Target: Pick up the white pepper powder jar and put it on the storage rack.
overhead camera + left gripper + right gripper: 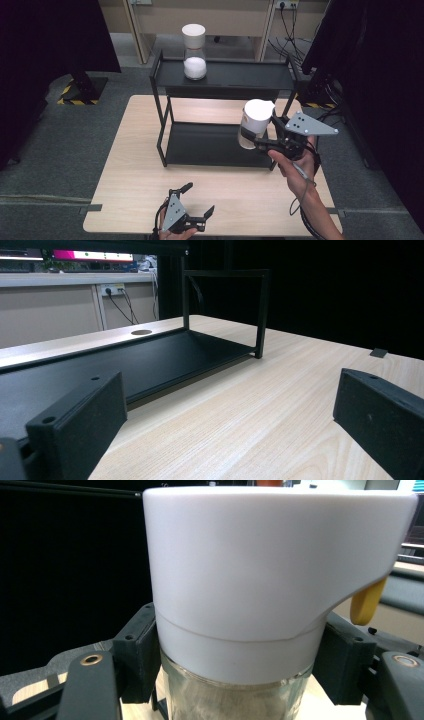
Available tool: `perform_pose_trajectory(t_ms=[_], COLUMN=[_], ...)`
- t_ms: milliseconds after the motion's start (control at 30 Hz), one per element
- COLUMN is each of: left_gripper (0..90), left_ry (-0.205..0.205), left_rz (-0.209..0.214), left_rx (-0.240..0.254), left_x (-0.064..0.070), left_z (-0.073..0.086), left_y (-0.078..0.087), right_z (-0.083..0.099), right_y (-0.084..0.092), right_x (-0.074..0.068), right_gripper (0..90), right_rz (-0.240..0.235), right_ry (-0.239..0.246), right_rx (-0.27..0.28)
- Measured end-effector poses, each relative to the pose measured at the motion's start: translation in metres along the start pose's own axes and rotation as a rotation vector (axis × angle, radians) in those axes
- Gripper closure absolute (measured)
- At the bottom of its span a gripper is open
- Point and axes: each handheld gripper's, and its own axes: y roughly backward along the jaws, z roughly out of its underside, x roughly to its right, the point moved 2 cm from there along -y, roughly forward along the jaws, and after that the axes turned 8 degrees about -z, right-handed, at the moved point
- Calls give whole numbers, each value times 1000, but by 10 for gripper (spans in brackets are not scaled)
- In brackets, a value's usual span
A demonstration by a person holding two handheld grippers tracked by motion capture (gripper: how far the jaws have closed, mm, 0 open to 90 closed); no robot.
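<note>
My right gripper [256, 141] is shut on a glass jar with a tall white lid [254, 124] and holds it in the air in front of the right end of a black two-tier shelf [227, 75]. Up close in the right gripper view, the jar with the white lid [260, 570] sits between both black jaws, which press on the glass just under the lid; a yellow tab sticks out at the lid's right. A second jar with white contents [194, 52] stands on the shelf's top tier. My left gripper [197, 200] rests open near the table's front edge, nothing between its jaws.
The shelf's lower tier [210, 142] lies on the wooden table [135, 165], and the left gripper view has the lower tier [125, 360] just ahead. Dark curtains hang on both sides. Cables and wall sockets sit behind the table.
</note>
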Motion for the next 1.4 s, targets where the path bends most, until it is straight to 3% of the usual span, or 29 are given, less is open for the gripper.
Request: perform_pose_trajectory(t_ms=[800,1400], left_gripper=[1,1], left_ry=[4,10], left_rz=[-3,-2], left_rx=[-1,-1], left_x=[0,0], left_z=[0,0], left_y=[0,0], right_z=[-81,-101], right_y=[-40,-84], right_x=[24,48], right_gripper=[308,308], right_rz=[39,134], right_ry=[0,-15], right_rx=[5,-14])
